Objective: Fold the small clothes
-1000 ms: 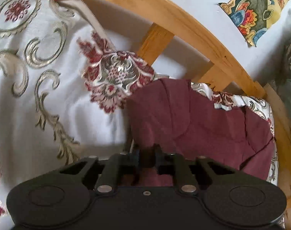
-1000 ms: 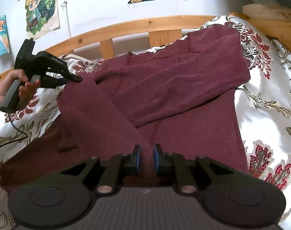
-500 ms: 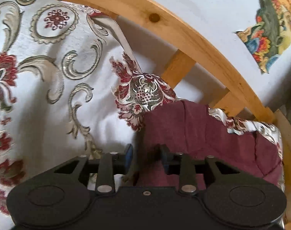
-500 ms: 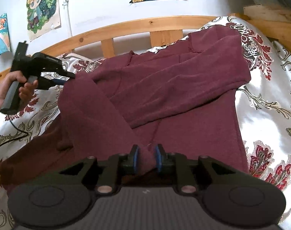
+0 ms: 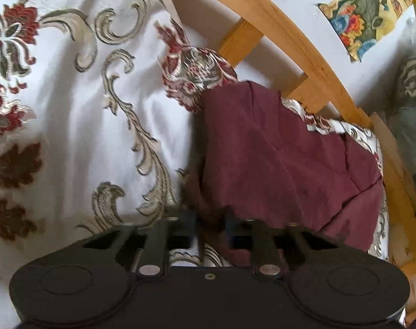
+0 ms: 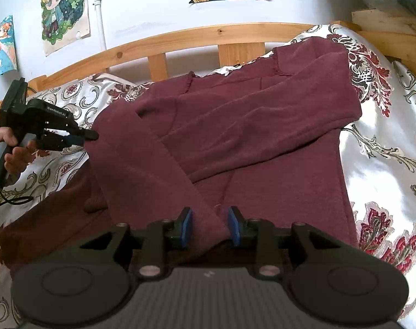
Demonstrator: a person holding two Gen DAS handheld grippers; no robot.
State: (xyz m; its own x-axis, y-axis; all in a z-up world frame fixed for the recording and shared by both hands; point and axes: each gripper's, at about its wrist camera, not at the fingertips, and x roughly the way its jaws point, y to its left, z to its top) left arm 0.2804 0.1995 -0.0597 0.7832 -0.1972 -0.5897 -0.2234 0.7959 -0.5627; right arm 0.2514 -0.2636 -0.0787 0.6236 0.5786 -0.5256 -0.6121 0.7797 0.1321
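A maroon long-sleeved top (image 6: 262,142) lies spread on the patterned bedspread (image 6: 386,170), both sleeves folded across its body. My right gripper (image 6: 210,227) is open, with the end of the left sleeve (image 6: 153,181) lying between its blue pads. My left gripper (image 5: 211,229) is open at the top's left edge (image 5: 262,150), cloth between its fingers. In the right wrist view the left gripper (image 6: 83,138) is held at the sleeve's fold, its fingers apart.
A wooden slatted headboard (image 6: 208,35) runs behind the bed below a white wall with posters (image 6: 62,8). Wooden boards (image 6: 391,35) stand at the right. A cable (image 6: 5,203) trails from the left gripper over the bedspread.
Both grippers have opened: each was shut on maroon cloth a second ago and has let go. The sleeve now lies flat across the top.
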